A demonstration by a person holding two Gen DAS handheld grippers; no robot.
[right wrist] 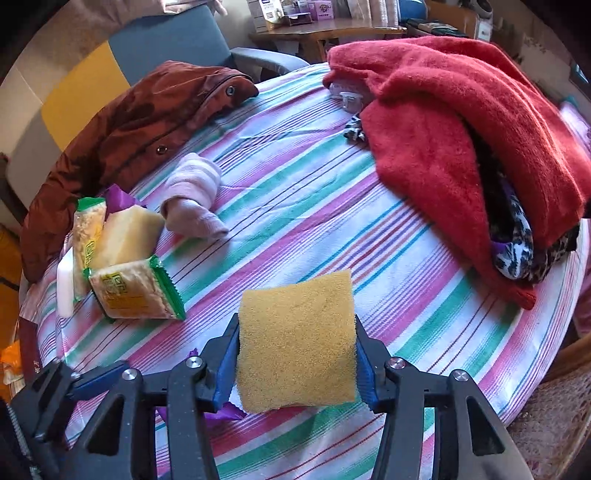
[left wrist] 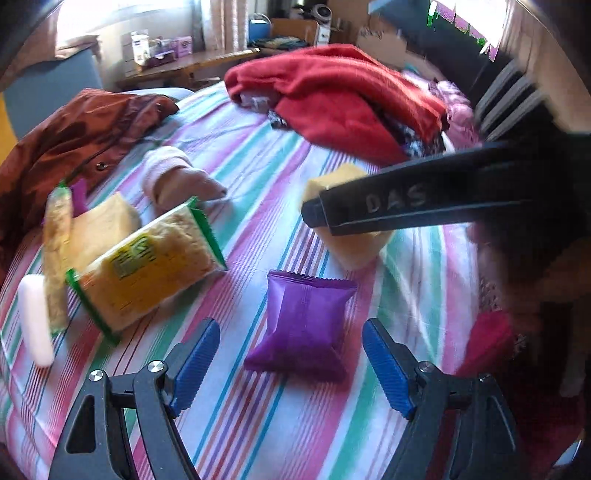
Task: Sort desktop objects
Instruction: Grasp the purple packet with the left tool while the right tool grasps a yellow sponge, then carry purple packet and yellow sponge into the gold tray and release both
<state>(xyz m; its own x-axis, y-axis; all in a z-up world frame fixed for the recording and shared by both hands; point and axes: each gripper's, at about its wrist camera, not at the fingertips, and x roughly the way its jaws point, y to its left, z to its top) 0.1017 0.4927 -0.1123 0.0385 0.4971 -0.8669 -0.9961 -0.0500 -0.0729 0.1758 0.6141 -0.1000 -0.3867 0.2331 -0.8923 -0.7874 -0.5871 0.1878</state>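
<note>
My right gripper [right wrist: 295, 354] is shut on a yellow sponge [right wrist: 295, 341] and holds it above the striped cloth; the same sponge [left wrist: 351, 243] shows in the left wrist view behind the right gripper's black finger [left wrist: 388, 210]. My left gripper [left wrist: 291, 362] is open, its jaws either side of a purple packet [left wrist: 304, 325] lying on the cloth. At the left lie a green-edged cracker pack [left wrist: 147, 266], a second pack [left wrist: 57, 251], another sponge [left wrist: 101, 225] and a white bar [left wrist: 35, 321]. The pack [right wrist: 136, 291] and sponge [right wrist: 125, 232] also show in the right wrist view.
A rolled pink sock [right wrist: 195, 199] lies mid-left. A rust-brown jacket [right wrist: 129, 133] covers the far left of the table [right wrist: 424, 295]. A red sweater [right wrist: 461, 122] over patterned clothes fills the far right. A grey chair [right wrist: 166, 40] and a wooden desk [right wrist: 332, 29] stand beyond.
</note>
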